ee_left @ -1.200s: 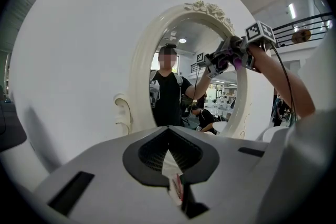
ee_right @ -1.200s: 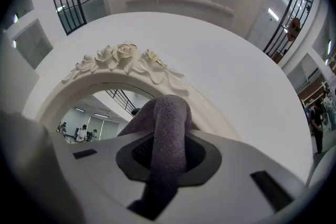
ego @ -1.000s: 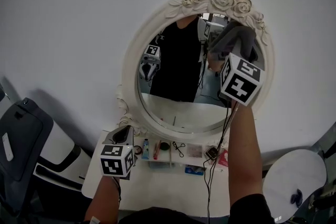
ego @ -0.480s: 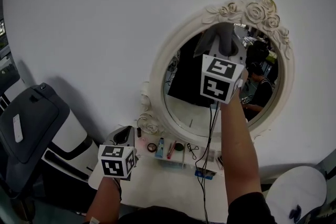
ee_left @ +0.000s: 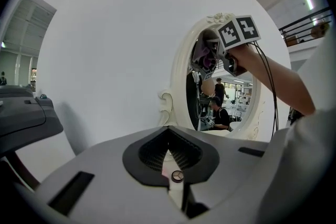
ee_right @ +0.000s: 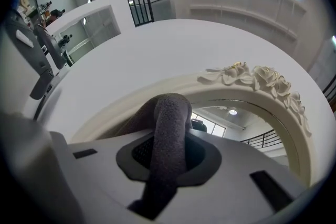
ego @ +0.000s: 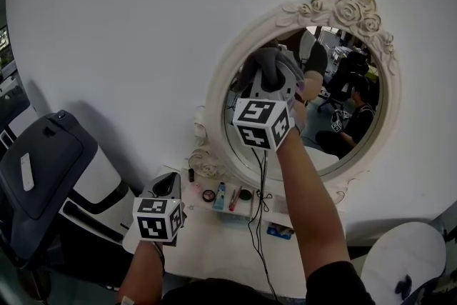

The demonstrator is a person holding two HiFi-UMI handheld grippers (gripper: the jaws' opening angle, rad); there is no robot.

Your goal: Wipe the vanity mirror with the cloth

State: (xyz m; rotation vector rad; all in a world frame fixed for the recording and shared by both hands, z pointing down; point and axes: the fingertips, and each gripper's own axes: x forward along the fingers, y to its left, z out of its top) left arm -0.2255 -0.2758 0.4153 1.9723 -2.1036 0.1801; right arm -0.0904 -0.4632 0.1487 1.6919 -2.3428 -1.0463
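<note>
Right gripper [ee_right: 167, 162]: jaws pinched on grey cloth [ee_right: 170, 123], which is fuzzy and folded into a loop. Only the head view shows the cloth bunched at the upper-left glass of the oval vanity mirror [ego: 350, 143], which has a white rose-carved frame. Left gripper [ee_left: 176, 168]: jaws pressed together, empty, low over desk [ego: 214, 243].
</note>
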